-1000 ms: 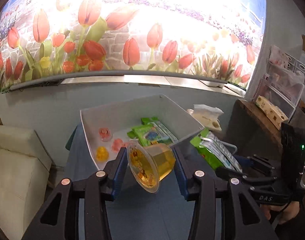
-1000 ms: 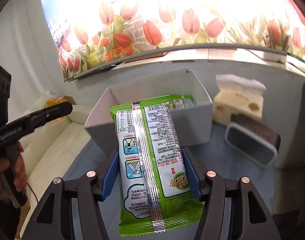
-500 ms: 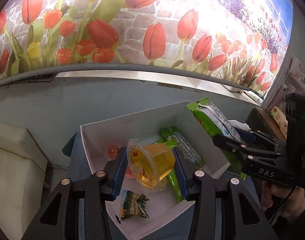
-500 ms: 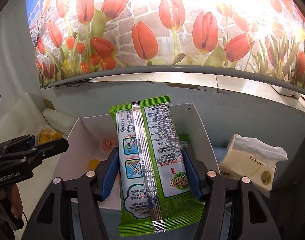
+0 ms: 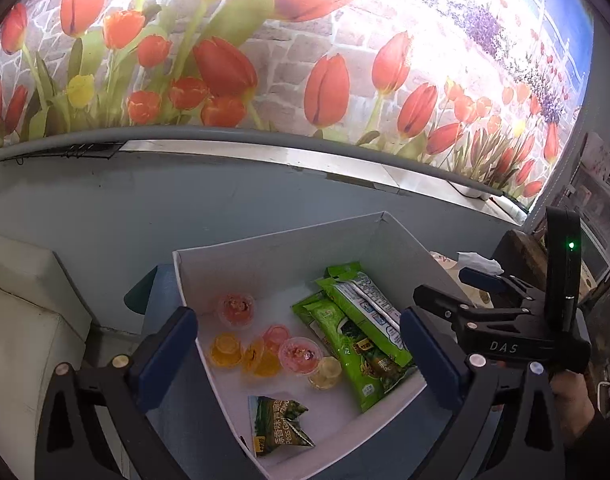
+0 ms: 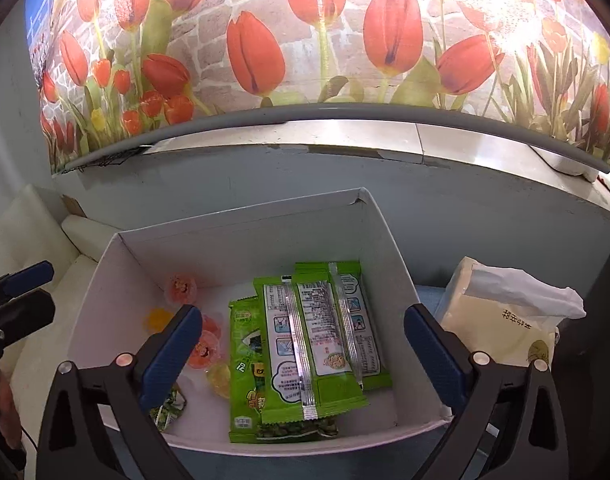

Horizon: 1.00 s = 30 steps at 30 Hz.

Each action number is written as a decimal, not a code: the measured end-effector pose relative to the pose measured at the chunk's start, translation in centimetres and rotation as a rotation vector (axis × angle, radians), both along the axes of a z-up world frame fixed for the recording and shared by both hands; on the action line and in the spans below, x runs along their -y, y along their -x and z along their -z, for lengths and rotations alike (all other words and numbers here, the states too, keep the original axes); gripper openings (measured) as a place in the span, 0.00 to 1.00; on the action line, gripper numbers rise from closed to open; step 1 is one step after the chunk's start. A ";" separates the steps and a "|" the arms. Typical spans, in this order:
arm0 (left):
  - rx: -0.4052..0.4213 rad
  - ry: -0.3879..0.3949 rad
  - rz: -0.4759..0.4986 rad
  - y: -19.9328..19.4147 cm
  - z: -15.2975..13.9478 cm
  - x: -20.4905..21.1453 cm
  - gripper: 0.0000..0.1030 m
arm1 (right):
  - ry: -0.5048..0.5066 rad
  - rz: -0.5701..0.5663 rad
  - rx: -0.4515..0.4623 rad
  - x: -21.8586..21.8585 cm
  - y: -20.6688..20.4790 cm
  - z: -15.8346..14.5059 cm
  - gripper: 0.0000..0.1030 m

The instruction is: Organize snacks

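Observation:
A white open box [image 5: 289, 240] [image 6: 241, 236] holds the snacks. Inside lie several green snack packs [image 5: 361, 332] [image 6: 305, 344], several small jelly cups in orange, yellow and pink [image 5: 261, 354] [image 6: 203, 350], and a small green pea packet [image 5: 279, 424] [image 6: 167, 410]. My left gripper [image 5: 297, 356] is open and empty above the box. My right gripper [image 6: 299, 354] is open and empty above the green packs; it also shows at the right of the left wrist view [image 5: 501, 328].
A tissue pack [image 6: 505, 320] stands right of the box. A white sofa [image 5: 21, 320] is at the left. A grey wall with a ledge and a tulip mural [image 5: 265, 80] rises behind the box. The box sits on a blue surface [image 5: 193, 432].
Both grippers opened over the box. The orange jelly cup dropped from the left gripper and the green pack from the right gripper; both now lie in the box.

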<state>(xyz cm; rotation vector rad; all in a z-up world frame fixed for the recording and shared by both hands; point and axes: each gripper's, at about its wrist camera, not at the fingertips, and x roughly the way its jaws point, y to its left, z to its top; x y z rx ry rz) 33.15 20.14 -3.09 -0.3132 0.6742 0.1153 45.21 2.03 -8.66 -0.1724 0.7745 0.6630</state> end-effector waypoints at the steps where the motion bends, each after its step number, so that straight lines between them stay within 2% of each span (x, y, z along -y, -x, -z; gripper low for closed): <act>1: 0.002 -0.016 -0.007 0.3 -0.2 0.2 1.00 | -0.009 0.007 0.011 0.3 0.1 -0.1 1.00; 4: 0.032 -0.080 -0.026 1.7 -0.9 1.2 1.00 | -0.012 0.020 0.050 0.8 1.0 -0.8 1.00; 7: 0.052 -0.082 -0.012 3.3 -1.5 2.1 1.00 | 0.004 0.071 0.133 1.7 2.8 -1.9 1.00; 10: 0.068 -0.116 -0.004 5.6 -2.3 3.6 1.00 | -0.022 0.085 0.135 3.2 5.0 -3.0 1.00; 14: 0.097 -0.108 0.035 9.7 -3.3 5.9 1.00 | -0.038 0.098 0.224 6.2 10.3 -4.6 1.00; 20: 0.148 -0.208 0.021 17.9 -5.1 10.7 1.00 | -0.082 0.029 0.169 11.1 18.2 -4.8 1.00; 23: 0.147 -0.184 0.040 21.7 -5.1 12.8 1.00 | -0.121 -0.010 0.144 13.5 22.5 -5.0 1.00; 26: 0.130 -0.156 0.036 23.8 -4.7 14.4 1.00 | -0.160 -0.018 0.094 15.8 25.6 -5.1 1.00; 30: 0.118 -0.175 0.029 26.4 -4.5 16.4 1.00 | -0.151 -0.018 0.100 18.3 29.4 -5.6 1.00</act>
